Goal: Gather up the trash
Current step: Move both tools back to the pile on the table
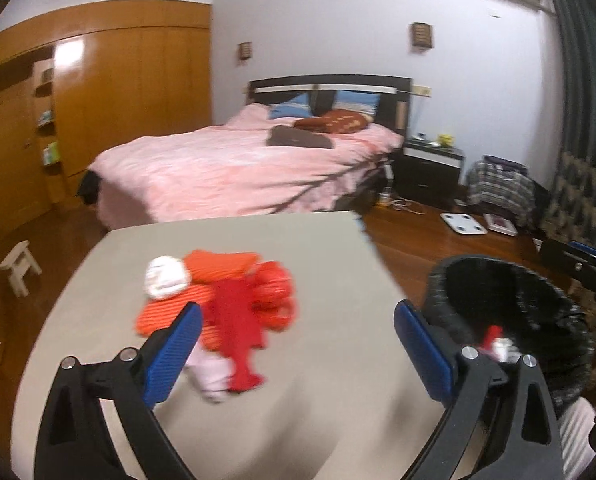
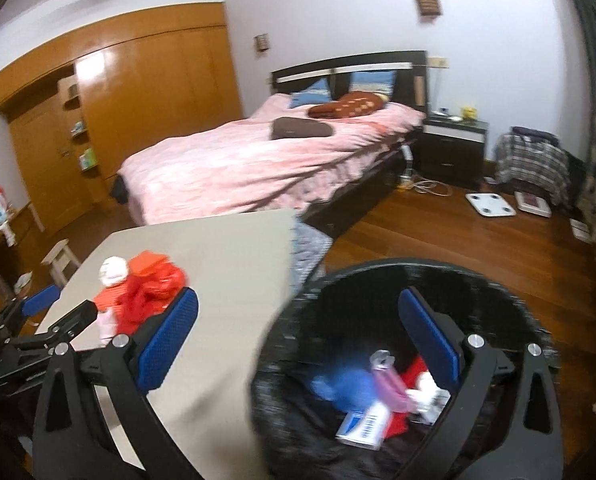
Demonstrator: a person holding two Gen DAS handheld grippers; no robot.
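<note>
Trash pile on the surface, bin partly filled, both claws released.

We note the red and orange trash pile (image 1: 226, 304), with a white crumpled wad (image 1: 166, 278) at its 10 o'clock, lying mid-surface (image 1: 318, 240); the black-lined bin (image 2: 398, 280) sits off the surface's edge at about 3 o'clock and already holds a blue item, a pink tube and a box. Risk, in our judgement: the pile is loose and layered, so a single pinch may lift only part, dragging the rest off the edge. Left claw (image 1: 298, 348) points down at the pile, jaws wide, nothing between them; right claw (image 2: 298, 340) hangs over the bin, jaws wide, empty.
</note>
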